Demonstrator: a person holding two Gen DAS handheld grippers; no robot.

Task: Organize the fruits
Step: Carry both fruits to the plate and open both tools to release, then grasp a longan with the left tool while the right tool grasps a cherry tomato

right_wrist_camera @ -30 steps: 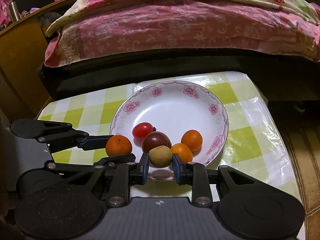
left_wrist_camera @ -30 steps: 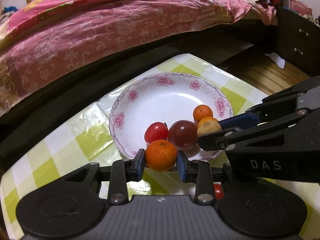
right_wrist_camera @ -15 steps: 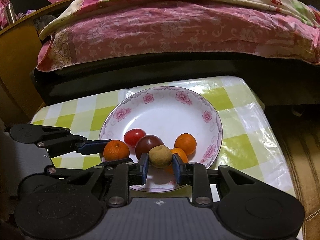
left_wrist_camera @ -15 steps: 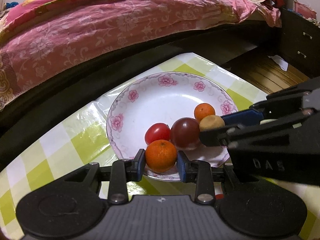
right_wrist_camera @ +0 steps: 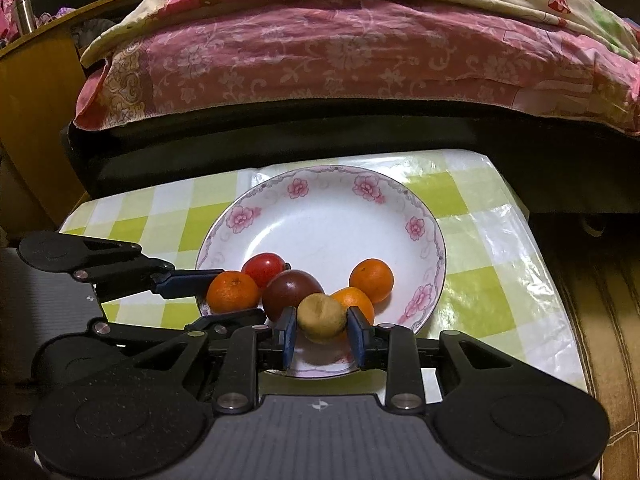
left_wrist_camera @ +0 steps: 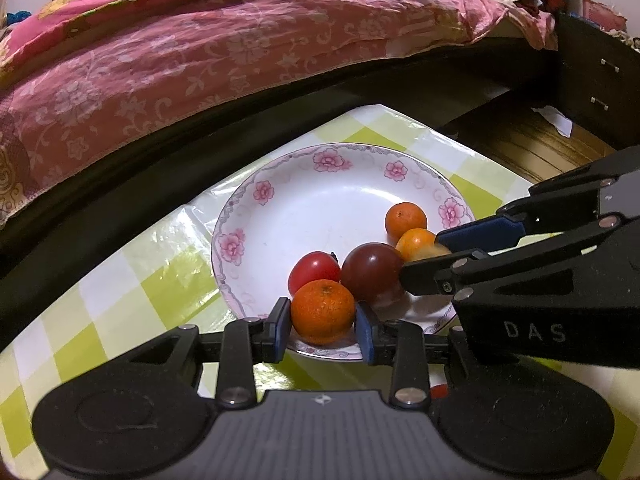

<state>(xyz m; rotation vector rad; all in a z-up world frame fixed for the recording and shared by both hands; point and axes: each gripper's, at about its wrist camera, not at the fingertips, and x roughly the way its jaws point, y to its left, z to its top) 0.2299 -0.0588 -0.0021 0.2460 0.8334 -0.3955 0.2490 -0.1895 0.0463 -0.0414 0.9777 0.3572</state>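
A white plate [left_wrist_camera: 280,200] with pink flowers holds a red tomato [left_wrist_camera: 314,276], a dark red fruit [left_wrist_camera: 370,272] and two small oranges [left_wrist_camera: 406,218]. My left gripper [left_wrist_camera: 322,322] is shut on another orange [left_wrist_camera: 322,310] just over the plate's near rim. My right gripper [right_wrist_camera: 322,334] is opening its jaws. The small brown fruit [right_wrist_camera: 322,316] lies between the pads, low over the plate [right_wrist_camera: 320,220], with slim gaps on both sides. In the right wrist view the left gripper [right_wrist_camera: 236,294] and its orange [right_wrist_camera: 232,292] are at the plate's left edge.
The plate stands on a small table with a green and white check cloth [left_wrist_camera: 120,288]. A bed with a pink floral cover [left_wrist_camera: 240,40] runs close behind it. Wooden floor [left_wrist_camera: 512,140] and a dark cabinet [left_wrist_camera: 600,80] are to the right, a wooden cabinet [right_wrist_camera: 32,120] to the left.
The right gripper's pads have spread off the brown fruit, which now sits lower over the plate. The left gripper still grips its orange and has barely moved.
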